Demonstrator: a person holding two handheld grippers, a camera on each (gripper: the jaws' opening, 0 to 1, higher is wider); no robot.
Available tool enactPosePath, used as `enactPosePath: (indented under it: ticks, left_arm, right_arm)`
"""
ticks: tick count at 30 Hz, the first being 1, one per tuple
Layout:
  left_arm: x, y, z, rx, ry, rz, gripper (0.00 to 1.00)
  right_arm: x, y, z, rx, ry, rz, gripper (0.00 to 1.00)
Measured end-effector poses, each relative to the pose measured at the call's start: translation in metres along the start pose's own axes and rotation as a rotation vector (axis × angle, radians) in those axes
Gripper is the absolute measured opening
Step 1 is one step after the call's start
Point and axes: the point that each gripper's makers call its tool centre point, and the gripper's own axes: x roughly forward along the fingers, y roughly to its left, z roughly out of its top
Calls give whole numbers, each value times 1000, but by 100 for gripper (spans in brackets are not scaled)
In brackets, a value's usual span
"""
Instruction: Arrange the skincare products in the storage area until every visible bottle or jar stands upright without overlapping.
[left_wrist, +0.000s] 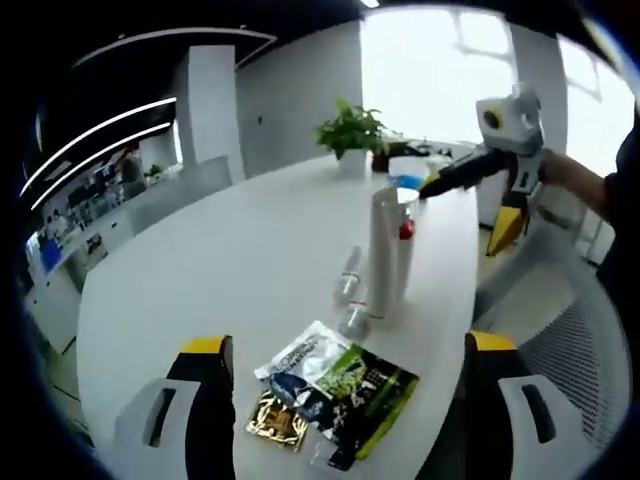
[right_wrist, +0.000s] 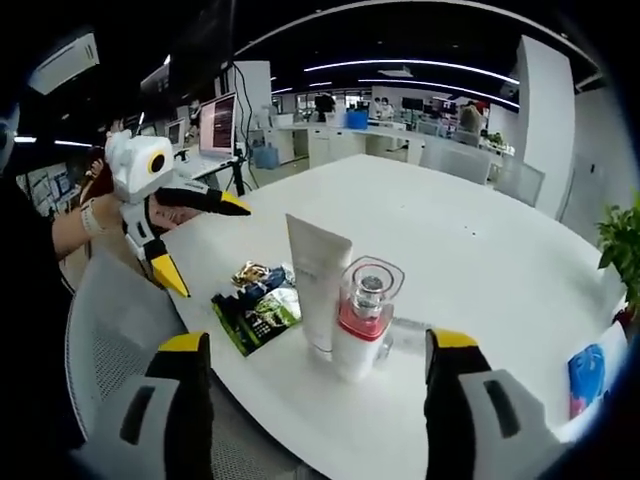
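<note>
On the white surface (left_wrist: 250, 260), in the left gripper view, from 9 o'clock toward 3: broad bare white at 9 to 11 o'clock, running to a curved edge with open floor beyond. At 6 o'clock, near the close edge, a pile of flat sachets (left_wrist: 335, 390), overlapping, green, white and gold. Just past them toward 12, a clear bottle (left_wrist: 350, 290) lying flat, touching or just beside the foot of a tall white tube (left_wrist: 388, 250) standing upright. At the tube's 3 o'clock side, something red, mostly hidden. At 12 o'clock, well apart, a potted plant (left_wrist: 352, 135). At 2 o'clock, off the surface edge, the right gripper (left_wrist: 470, 205), yellow tips spread wide, holding nothing. Left gripper (left_wrist: 345, 350): jaws wide apart at the bottom, empty, sachets between them.

In the right gripper view, from 9 toward 3: the left gripper (right_wrist: 205, 240) at 9 o'clock, beyond the edge, over a grey mesh chair (right_wrist: 110, 330), jaws open and empty. Sachets at centre-left by the edge. White tube upright at centre, touching or just beside a pink-based jar with clear cap (right_wrist: 365, 315), upright. Clear bottle lying behind the jar. Wide open white from 12 to 3. Right gripper's own jaws wide, empty, jar between them.
</note>
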Motion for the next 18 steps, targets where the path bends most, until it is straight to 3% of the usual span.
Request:
enactPosePath:
  ticks: [5,18]
  left_arm:
    - [-11,-3,3,-30,-18,20,97]
    - [-30,-12,3,-29,-39,53,97]
  right_arm:
    - [-2,4,0,-19,11,6,89]
    - [-7,17,-5,-99,58,33,98]
